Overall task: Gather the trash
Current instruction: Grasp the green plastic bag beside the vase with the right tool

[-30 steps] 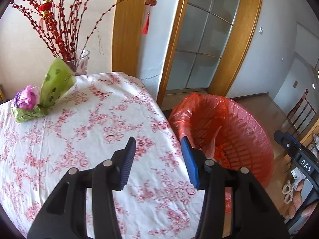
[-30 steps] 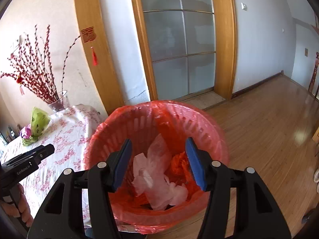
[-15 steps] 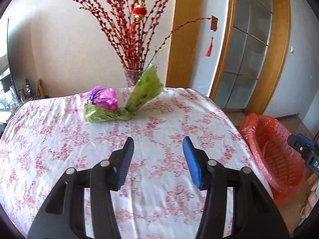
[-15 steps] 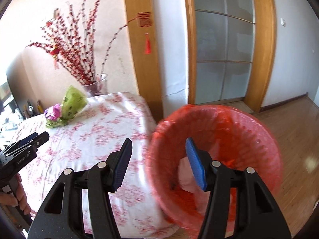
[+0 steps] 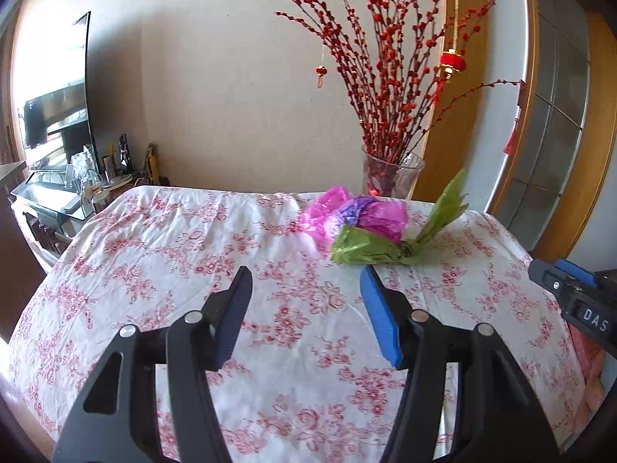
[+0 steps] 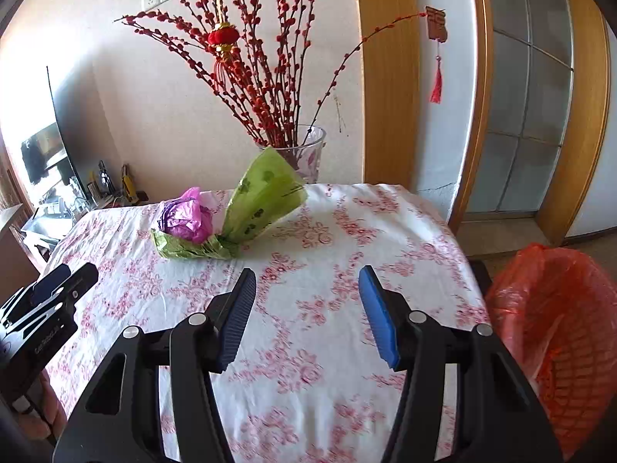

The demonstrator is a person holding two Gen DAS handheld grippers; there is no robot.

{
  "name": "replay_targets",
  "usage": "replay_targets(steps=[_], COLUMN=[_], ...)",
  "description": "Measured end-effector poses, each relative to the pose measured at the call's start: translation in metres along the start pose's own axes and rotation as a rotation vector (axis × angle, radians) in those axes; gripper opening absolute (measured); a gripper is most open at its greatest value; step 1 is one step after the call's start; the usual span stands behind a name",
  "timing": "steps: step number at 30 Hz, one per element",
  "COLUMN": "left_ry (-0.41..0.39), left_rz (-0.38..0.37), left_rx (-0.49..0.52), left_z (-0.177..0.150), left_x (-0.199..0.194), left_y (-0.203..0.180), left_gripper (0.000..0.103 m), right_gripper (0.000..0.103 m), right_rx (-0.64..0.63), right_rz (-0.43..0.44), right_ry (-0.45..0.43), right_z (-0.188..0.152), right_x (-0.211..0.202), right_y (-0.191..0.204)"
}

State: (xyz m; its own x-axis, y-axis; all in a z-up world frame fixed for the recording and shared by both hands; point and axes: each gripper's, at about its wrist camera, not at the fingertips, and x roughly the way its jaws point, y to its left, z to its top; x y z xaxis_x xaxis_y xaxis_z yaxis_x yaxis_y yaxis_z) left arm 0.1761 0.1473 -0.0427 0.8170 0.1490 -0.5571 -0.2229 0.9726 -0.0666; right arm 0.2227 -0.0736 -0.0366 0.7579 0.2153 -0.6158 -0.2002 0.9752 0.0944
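While both grippers hover above the worktop, the left gripper and right gripper show jaws spread wide, holding and touching nothing. On the far side of the floral cloth lie the green bag and the purple bag, touching each other, near the glass vase. Only the right wrist view shows the red-lined trash basket, beside the worktop's right edge. Bare cloth lies between jaws and bags.
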Motion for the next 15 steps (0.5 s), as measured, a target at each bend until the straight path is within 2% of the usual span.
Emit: replay_targets(steps=[8,13,15], left_ry=[0.008,0.010,0.014], left_rz=[0.036,0.036,0.033], left_rx=[-0.047,-0.053,-0.053], left_z=[0.006,0.008,0.008], left_x=[0.017,0.021,0.023], left_y=[0.041,0.049,0.050], left_gripper=[0.058,0.058,0.058], right_gripper=[0.055,0.054,0.048], right_rx=[0.104,0.144,0.138], right_rz=[0.042,0.001,-0.026], right_ry=[0.033,0.061,0.082], right_z=[0.031,0.041,0.041], right_x=[0.058,0.091,0.103], right_y=[0.042,0.054,0.056])
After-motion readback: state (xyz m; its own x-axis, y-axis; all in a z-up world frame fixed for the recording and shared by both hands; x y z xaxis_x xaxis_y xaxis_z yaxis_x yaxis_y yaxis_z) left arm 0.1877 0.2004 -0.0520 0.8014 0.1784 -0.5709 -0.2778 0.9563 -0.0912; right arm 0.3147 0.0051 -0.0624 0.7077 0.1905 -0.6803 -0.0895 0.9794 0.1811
